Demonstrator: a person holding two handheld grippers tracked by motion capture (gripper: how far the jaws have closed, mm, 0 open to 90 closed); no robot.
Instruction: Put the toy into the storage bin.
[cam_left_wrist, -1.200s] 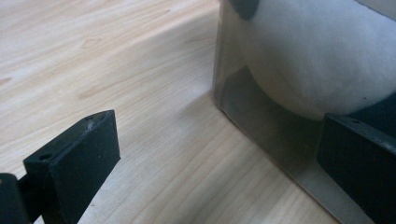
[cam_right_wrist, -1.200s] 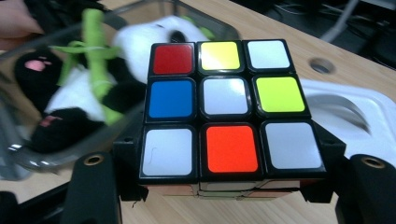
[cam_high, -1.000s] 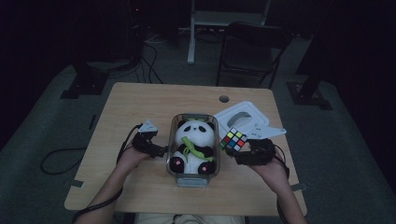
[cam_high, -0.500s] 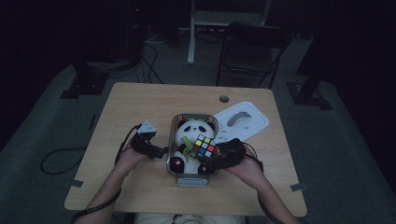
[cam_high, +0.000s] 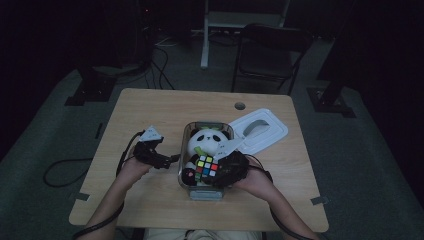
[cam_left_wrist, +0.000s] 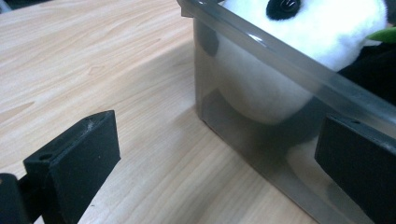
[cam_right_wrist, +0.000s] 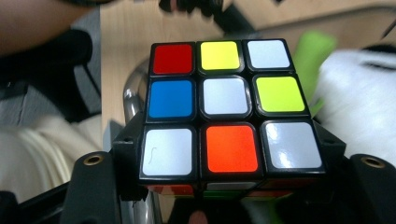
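Note:
A clear plastic bin (cam_high: 184, 140) stands mid-table with a panda plush (cam_high: 209, 142) lying in it. My right gripper (cam_high: 211, 175) is shut on a Rubik's cube (cam_high: 206, 166) and holds it over the panda's lower body, inside the bin's outline. In the right gripper view the cube (cam_right_wrist: 231, 109) sits between the two jaws of that gripper (cam_right_wrist: 231, 191), with the panda's white fur (cam_right_wrist: 359, 98) behind it. My left gripper (cam_high: 171, 159) is open at the bin's left wall. Seen from the left gripper (cam_left_wrist: 215, 172), the bin wall (cam_left_wrist: 261, 116) and panda (cam_left_wrist: 327, 32) are right in front.
The bin's white lid (cam_high: 260, 130) lies flat on the table (cam_high: 165, 110) behind and right of the bin. A cable hole (cam_high: 240, 106) is near the far edge. A dark chair (cam_high: 270, 55) stands beyond the table.
My right gripper carried the cube leftward from beside the bin's right side to over the panda in the bin. The left gripper stayed at the bin's left wall.

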